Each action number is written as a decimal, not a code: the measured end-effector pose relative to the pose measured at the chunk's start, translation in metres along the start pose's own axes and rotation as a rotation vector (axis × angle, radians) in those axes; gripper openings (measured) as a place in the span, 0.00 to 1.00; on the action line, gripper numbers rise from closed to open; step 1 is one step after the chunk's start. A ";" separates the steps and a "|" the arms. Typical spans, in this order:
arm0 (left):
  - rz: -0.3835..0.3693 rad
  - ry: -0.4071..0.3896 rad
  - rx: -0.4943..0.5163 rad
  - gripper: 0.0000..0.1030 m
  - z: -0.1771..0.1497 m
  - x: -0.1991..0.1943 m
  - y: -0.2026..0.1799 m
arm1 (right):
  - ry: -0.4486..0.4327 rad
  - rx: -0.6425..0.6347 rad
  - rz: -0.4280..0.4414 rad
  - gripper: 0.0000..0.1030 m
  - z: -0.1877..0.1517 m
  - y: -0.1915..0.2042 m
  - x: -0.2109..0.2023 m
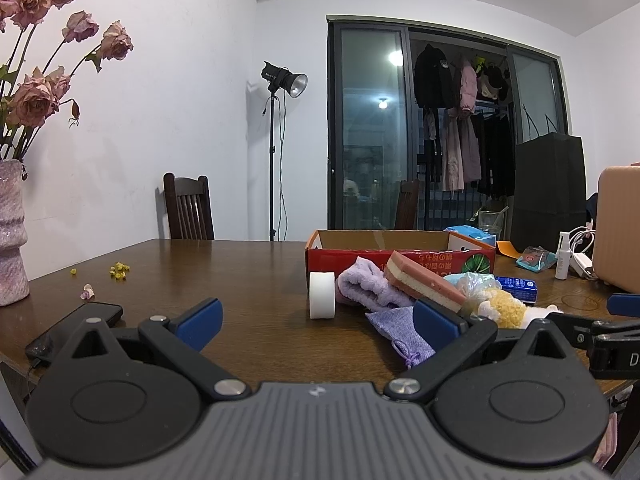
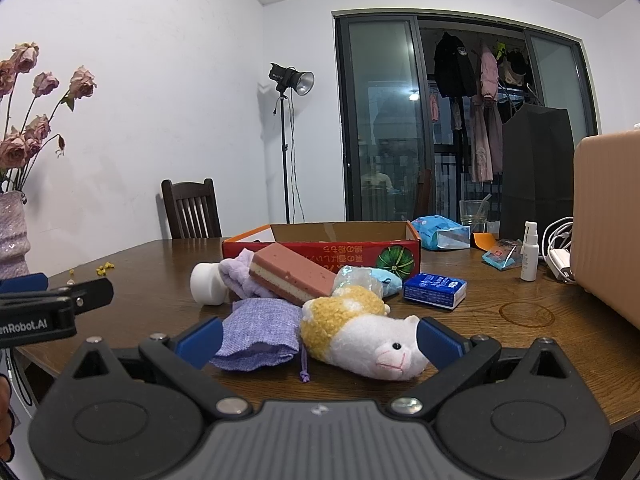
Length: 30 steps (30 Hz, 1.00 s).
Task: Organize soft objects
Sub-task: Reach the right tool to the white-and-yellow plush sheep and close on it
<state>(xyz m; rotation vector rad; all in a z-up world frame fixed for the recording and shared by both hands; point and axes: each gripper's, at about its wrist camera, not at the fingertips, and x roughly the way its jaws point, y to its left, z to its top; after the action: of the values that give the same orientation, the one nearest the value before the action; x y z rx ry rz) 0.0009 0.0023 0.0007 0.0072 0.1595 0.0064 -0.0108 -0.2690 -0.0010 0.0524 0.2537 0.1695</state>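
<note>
On the brown table (image 2: 500,340) the soft pile sits just before the red box (image 2: 320,250), right gripper (image 2: 318,340) spread wide around the plush toy (image 2: 360,336), left gripper (image 1: 316,322) released too, so closing could snag the purple pouch (image 2: 260,332) touching it

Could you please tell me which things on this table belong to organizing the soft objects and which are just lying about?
Part of the job:
plush toy
lilac pouch
purple towel
layered sponge
red cardboard box, the likely container

Just lying about:
phone
vase of dried roses
spray bottle
blue tissue pack
</note>
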 end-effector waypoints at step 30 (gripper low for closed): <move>-0.295 0.176 0.009 0.97 0.016 0.115 -0.055 | 0.066 0.077 -0.028 0.67 0.028 -0.089 0.093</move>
<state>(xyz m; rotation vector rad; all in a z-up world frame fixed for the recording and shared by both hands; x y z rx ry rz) 0.1176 -0.0520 -0.0026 -0.0081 0.3352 -0.2889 0.0995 -0.3411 -0.0031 0.1198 0.3264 0.1332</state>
